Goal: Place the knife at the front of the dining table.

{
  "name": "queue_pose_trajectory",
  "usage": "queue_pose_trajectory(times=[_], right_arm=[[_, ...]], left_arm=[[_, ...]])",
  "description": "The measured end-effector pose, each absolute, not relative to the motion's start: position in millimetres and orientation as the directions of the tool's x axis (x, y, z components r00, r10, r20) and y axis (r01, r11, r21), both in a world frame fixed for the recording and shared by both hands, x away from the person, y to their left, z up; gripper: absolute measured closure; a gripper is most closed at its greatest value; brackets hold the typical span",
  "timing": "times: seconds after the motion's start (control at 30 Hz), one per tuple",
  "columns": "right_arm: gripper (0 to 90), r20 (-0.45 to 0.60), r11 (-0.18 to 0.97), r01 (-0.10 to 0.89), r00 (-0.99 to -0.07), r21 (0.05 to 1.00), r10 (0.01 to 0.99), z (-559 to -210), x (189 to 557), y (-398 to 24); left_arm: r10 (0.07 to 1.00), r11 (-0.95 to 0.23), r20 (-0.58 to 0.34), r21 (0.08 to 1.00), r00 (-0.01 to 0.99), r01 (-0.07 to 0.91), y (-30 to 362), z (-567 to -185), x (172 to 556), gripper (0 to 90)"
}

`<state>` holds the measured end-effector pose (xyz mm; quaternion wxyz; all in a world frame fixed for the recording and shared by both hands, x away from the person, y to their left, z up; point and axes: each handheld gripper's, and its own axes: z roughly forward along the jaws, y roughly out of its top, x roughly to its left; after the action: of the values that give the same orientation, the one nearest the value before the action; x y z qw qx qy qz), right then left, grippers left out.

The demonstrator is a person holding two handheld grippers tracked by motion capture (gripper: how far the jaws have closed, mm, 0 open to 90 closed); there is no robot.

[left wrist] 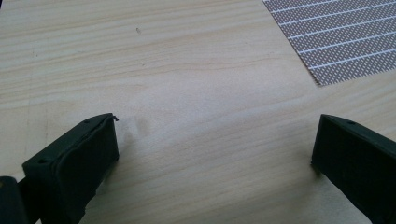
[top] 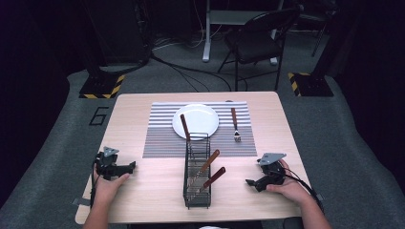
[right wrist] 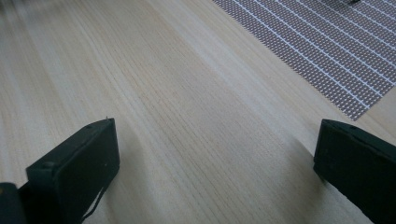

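Observation:
A black wire caddy stands near the front middle of the wooden table, holding three brown-handled utensils. Behind it a white plate lies on a striped placemat, and a brown-handled fork lies on the mat to the plate's right. My left gripper rests on the table left of the caddy, jaws wide apart with bare wood between them. My right gripper rests right of the caddy, also open and empty.
A corner of the placemat lies ahead of the left gripper, and the mat's edge ahead of the right one. Beyond the table stand a folding chair and floor stands with yellow-black tape.

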<state>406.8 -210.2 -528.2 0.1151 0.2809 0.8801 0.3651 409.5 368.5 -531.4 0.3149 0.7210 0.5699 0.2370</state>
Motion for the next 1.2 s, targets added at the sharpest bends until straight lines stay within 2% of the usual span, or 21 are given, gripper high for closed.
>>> queue_pose_trajectory(times=[0.37, 0.47, 0.53, 0.67, 0.73, 0.77, 0.83, 0.87, 1.0, 1.2], right_arm=[[0.0, -0.002, 0.58, 0.403, -0.821, 0.708, 0.571, -528.2, 408.6, -210.2], [0.0, -0.001, 0.579, 0.405, -0.819, 0.708, 0.573, -528.2, 408.4, -210.2], [0.0, -0.001, 0.579, 0.405, -0.819, 0.708, 0.574, -528.2, 408.4, -210.2], [0.0, 0.003, 0.575, 0.409, -0.817, 0.708, 0.577, -528.2, 408.5, -209.6], [0.0, 0.003, 0.576, 0.408, -0.818, 0.709, 0.576, -528.2, 409.1, -209.4], [0.0, 0.003, 0.577, 0.408, -0.818, 0.707, 0.575, -528.1, 409.5, -209.3], [0.0, 0.003, 0.577, 0.408, -0.818, 0.708, 0.575, -528.2, 409.5, -209.3], [0.0, 0.003, 0.577, 0.408, -0.818, 0.707, 0.575, -528.1, 409.4, -209.3], [0.0, -0.004, 0.584, 0.399, -0.824, 0.707, 0.567, -528.1, 410.2, -210.0], [0.0, -0.002, 0.58, 0.404, -0.819, 0.707, 0.573, -528.2, 410.0, -209.9]], left_arm=[[0.977, -0.14, -0.01, 0.725, 0.214, 0.674, 360.0, -530.6, 407.3, 1.8], [0.977, -0.13, -0.018, 0.741, 0.212, 0.659, 358.6, -530.1, 405.1, 8.5], [0.975, -0.136, -0.018, 0.744, 0.224, 0.655, 359.0, -528.7, 404.3, 16.2], [0.973, -0.138, -0.023, 0.737, 0.228, 0.662, 358.1, -527.5, 402.5, 17.1], [0.974, -0.133, -0.028, 0.729, 0.223, 0.672, 357.8, -524.8, 400.2, 27.9], [0.973, -0.093, -0.08, 0.723, 0.217, 0.685, 358.2, -519.8, 397.4, 34.4], [0.971, -0.091, -0.086, 0.731, 0.223, 0.677, 358.0, -517.7, 396.3, 35.8], [0.971, -0.083, -0.091, 0.741, 0.222, 0.666, 356.2, -514.9, 394.8, 39.7], [0.967, -0.062, -0.112, 0.765, 0.228, 0.641, 350.5, -505.8, 389.8, 41.3], [0.954, -0.048, -0.16, 0.756, 0.255, 0.653, 344.6, -493.8, 381.5, 41.9]])
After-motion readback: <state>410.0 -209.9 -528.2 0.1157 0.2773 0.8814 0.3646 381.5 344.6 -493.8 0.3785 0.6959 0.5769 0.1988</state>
